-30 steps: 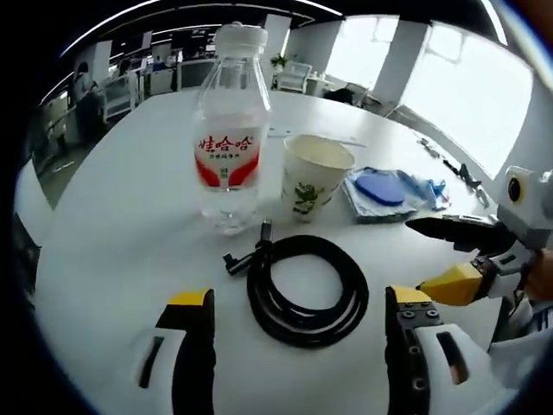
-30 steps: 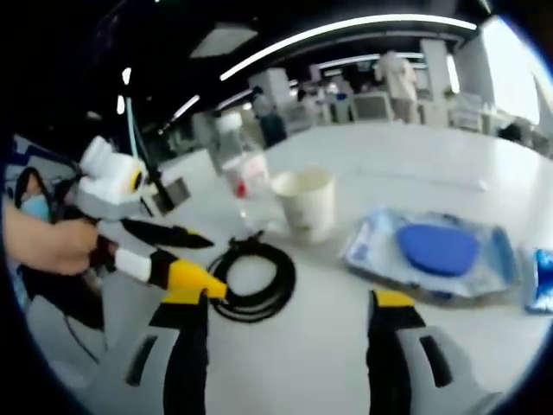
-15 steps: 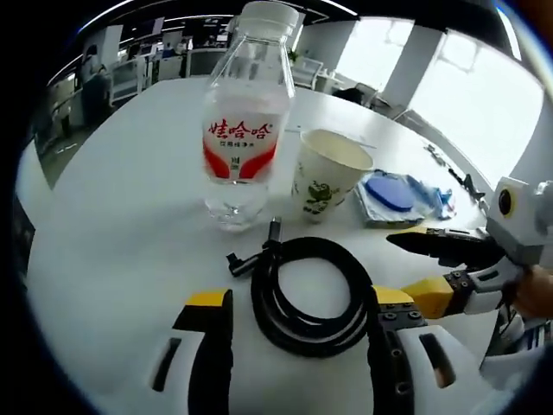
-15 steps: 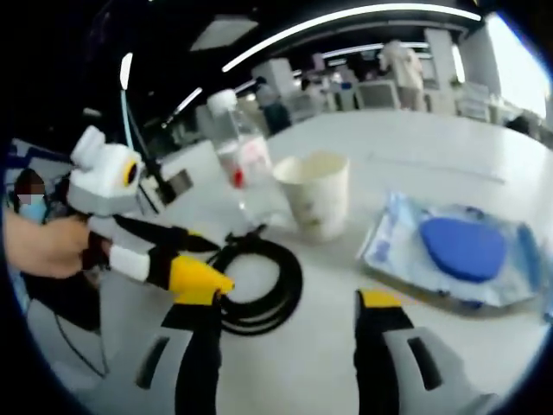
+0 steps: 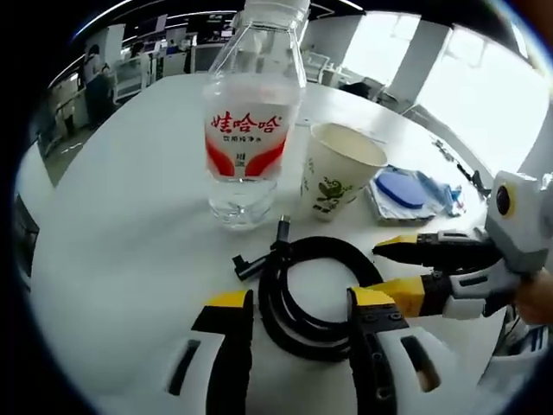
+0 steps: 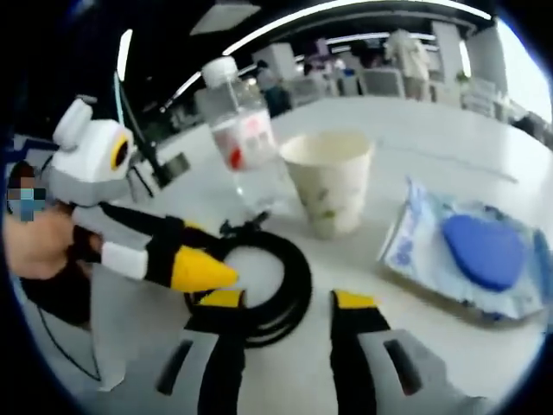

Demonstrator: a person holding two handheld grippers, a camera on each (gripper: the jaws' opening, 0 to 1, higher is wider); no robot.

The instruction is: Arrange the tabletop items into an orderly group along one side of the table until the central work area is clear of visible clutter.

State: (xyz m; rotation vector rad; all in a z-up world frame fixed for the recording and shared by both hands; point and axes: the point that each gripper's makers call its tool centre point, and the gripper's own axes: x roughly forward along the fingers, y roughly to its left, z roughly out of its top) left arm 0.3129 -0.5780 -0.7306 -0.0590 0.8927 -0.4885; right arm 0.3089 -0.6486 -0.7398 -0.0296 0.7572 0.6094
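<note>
A coiled black cable (image 5: 304, 290) lies on the white table (image 5: 130, 225), its plug end (image 5: 251, 259) pointing at a clear water bottle (image 5: 251, 130) with a red label. My left gripper (image 5: 301, 304) is open, its jaws narrowed on either side of the coil's near loop. Beside the bottle stands a paper cup (image 5: 339, 180). From the right comes my right gripper (image 5: 389, 266), its tips at the coil's edge. In the right gripper view, the right gripper (image 6: 288, 300) is open over the cable (image 6: 289, 281), and the left gripper (image 6: 212, 252) reaches in from the left.
A blue-and-clear plastic packet (image 5: 406, 190) lies beyond the cup, also seen as the packet (image 6: 475, 255) to the right of the cup (image 6: 333, 177) and bottle (image 6: 246, 138). A hand (image 6: 47, 242) holds the left gripper. Office desks and people stand far behind.
Both grippers have moved in toward the cable coil and their jaws have narrowed. The bottle, cup and packet look bigger because the cameras came closer.
</note>
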